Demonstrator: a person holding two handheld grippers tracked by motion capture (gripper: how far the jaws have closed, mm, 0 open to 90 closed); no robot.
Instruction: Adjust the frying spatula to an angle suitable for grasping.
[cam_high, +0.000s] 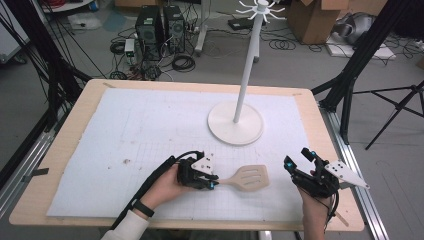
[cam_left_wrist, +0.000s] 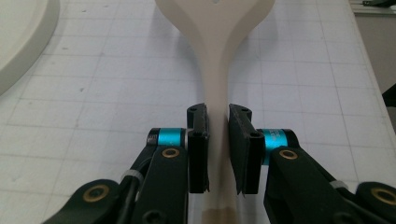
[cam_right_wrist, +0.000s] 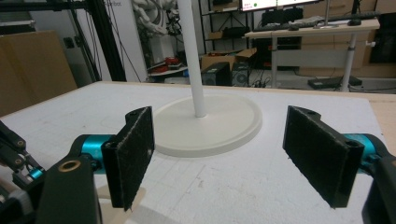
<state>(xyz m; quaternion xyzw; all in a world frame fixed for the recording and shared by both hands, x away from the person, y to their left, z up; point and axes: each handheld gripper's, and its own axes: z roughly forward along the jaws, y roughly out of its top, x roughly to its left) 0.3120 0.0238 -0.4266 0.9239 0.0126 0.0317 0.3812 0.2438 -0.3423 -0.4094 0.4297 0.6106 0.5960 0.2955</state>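
Note:
A beige slotted spatula (cam_high: 250, 177) lies flat on the white gridded mat, its blade toward the right. My left gripper (cam_high: 214, 181) is level with the mat and shut on the spatula's handle. In the left gripper view the two black pads (cam_left_wrist: 198, 149) press on either side of the narrow handle (cam_left_wrist: 217, 70), and the blade spreads out at the top. My right gripper (cam_high: 298, 157) hovers to the right of the blade with its jaws wide apart. Nothing is between its pads (cam_right_wrist: 133, 154) in the right gripper view.
A white stand with a round base (cam_high: 235, 125) and a tall pole (cam_high: 247, 65) with hooks on top rises behind the spatula; its base (cam_right_wrist: 210, 126) lies ahead of the right gripper. The mat (cam_high: 125, 135) covers a wooden table (cam_high: 70, 120). Cables and computers lie on the floor beyond.

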